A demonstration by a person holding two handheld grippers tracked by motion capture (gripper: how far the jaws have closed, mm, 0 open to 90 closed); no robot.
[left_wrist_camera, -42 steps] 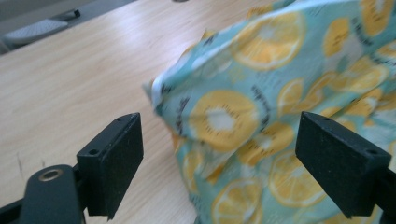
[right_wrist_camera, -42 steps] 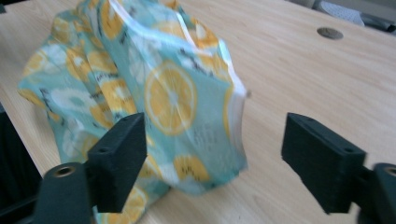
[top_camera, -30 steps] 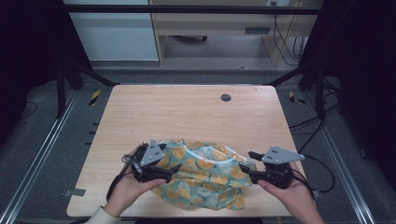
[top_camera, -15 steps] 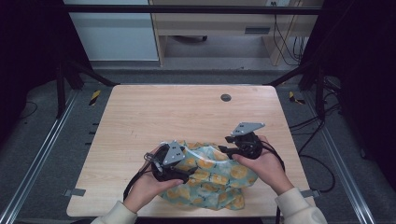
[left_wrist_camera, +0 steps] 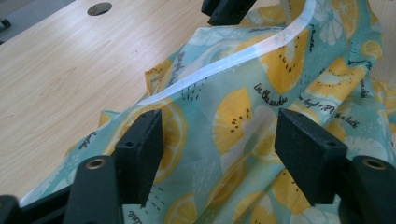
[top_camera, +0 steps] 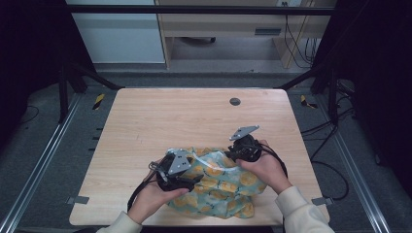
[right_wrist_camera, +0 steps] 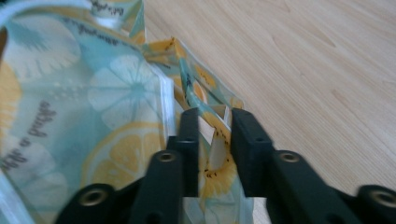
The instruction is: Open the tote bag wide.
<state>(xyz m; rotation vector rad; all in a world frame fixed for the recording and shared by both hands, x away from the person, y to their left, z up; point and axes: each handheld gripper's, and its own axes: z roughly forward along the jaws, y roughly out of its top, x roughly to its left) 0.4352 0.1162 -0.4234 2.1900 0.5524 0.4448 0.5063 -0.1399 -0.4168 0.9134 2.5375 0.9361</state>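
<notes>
Both forearms come in from the near edge, sleeves pale. The left hand holds the black two-jaw left tool, its jaws standing wide apart and just closing somewhat. The right hand holds the black right tool, its jaws just closing, now narrow, pointing toward the left one.
</notes>
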